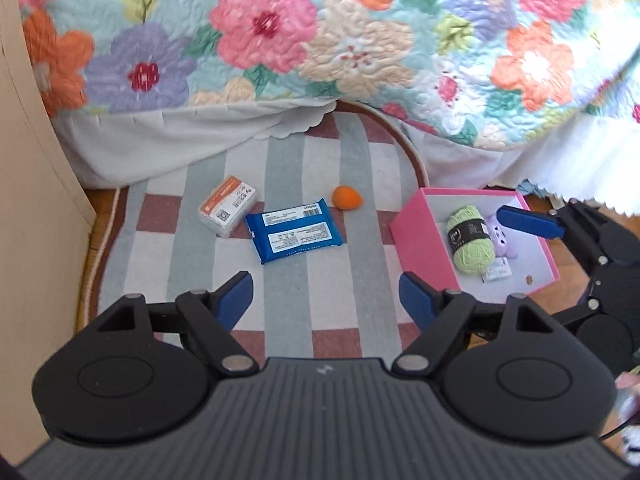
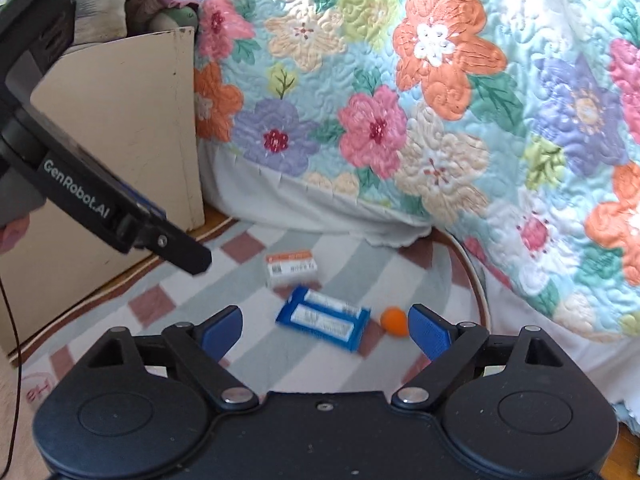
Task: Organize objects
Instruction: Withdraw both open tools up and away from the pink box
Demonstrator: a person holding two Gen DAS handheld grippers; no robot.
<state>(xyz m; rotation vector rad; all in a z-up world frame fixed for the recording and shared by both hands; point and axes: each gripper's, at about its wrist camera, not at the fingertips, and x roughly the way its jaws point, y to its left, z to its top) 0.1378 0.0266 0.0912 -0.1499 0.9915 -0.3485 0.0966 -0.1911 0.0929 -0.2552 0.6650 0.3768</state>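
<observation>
Loose objects on striped rug point(image 1: 280, 280): blue wipes packet point(image 1: 294, 236), orange-labelled box point(image 1: 229, 211), orange egg-shaped item point(image 1: 346, 197). Pink box point(image 1: 420, 236) already holds green yarn point(image 1: 470, 238), purple toy point(image 1: 502, 240). Left gripper point(image 1: 326, 296) and right gripper point(image 2: 326, 330): jaws wide, empty. Step, judged: choosing next pickup; calls for descent over packet. Small sachets in box illegible.

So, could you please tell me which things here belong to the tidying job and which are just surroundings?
Job:
- pink box, holding green yarn and purple toy
- blue packet
- orange-and-white box
- orange egg-shaped thing

Surroundings:
- checked rug
- floral quilt
- beige panel
</observation>
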